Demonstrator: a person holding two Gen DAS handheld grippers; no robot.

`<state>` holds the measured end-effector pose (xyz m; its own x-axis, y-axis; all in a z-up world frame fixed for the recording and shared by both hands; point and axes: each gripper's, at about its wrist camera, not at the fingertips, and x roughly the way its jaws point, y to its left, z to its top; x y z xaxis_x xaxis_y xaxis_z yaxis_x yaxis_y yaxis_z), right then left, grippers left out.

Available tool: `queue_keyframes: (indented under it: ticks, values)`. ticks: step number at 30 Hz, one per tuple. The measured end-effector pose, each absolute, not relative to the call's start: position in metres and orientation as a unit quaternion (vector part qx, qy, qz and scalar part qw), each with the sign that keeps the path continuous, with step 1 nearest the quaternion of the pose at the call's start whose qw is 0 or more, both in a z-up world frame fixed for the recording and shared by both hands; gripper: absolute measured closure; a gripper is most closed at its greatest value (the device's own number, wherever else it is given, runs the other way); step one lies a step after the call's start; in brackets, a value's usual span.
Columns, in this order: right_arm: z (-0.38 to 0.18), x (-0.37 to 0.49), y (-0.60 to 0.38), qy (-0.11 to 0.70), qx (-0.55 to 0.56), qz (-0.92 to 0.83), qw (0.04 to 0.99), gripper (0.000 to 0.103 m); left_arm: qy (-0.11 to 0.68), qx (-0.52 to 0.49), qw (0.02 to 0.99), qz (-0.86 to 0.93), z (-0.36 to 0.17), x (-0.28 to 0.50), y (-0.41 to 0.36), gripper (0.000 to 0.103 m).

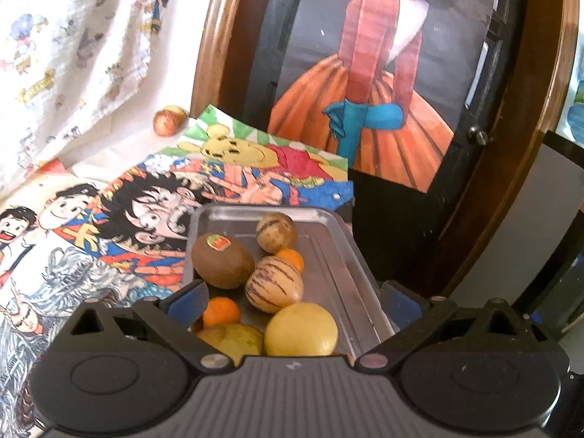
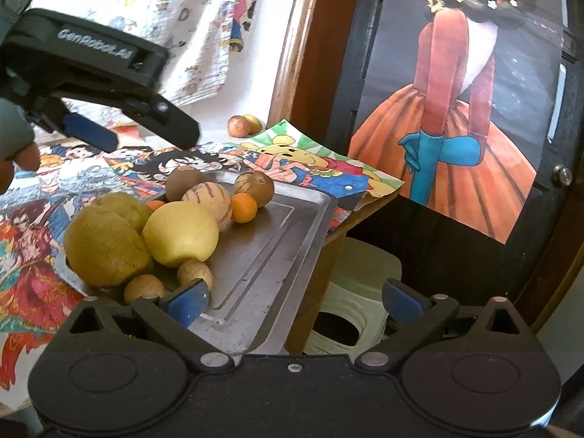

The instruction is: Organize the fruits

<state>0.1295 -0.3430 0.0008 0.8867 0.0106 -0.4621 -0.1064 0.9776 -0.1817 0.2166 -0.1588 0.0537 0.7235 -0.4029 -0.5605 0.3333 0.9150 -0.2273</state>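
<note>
On the counter (image 2: 350, 226), a metal tray (image 2: 277, 241) holds piled fruits (image 2: 180, 233): kiwis, striped melons, small oranges, a yellow one. Both grippers, left (image 1: 292, 297) and right (image 2: 294, 297), hover over the tray, fingers (image 2: 186, 303) spread wide, gripping nothing.

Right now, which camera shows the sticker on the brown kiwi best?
The left wrist view: the kiwi lies near the lens with its sticker facing up. In the right wrist view the kiwi sits behind other fruit, sticker hidden.
</note>
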Motion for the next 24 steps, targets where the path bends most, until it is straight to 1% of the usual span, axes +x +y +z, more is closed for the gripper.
queue_keyframes:
  ticks: [9, 24]
  values:
    - [0.005, 0.131, -0.343, 0.231, -0.066, 0.009, 0.971, 0.001, 0.280, -0.075, 0.944, -0.159, 0.053, 0.213, -0.139, 0.001]
    - [0.008, 0.123, -0.329, 0.227, -0.024, -0.003, 0.974, 0.001, 0.278, -0.078, 0.952, -0.105, 0.028, 0.189, -0.108, 0.001]
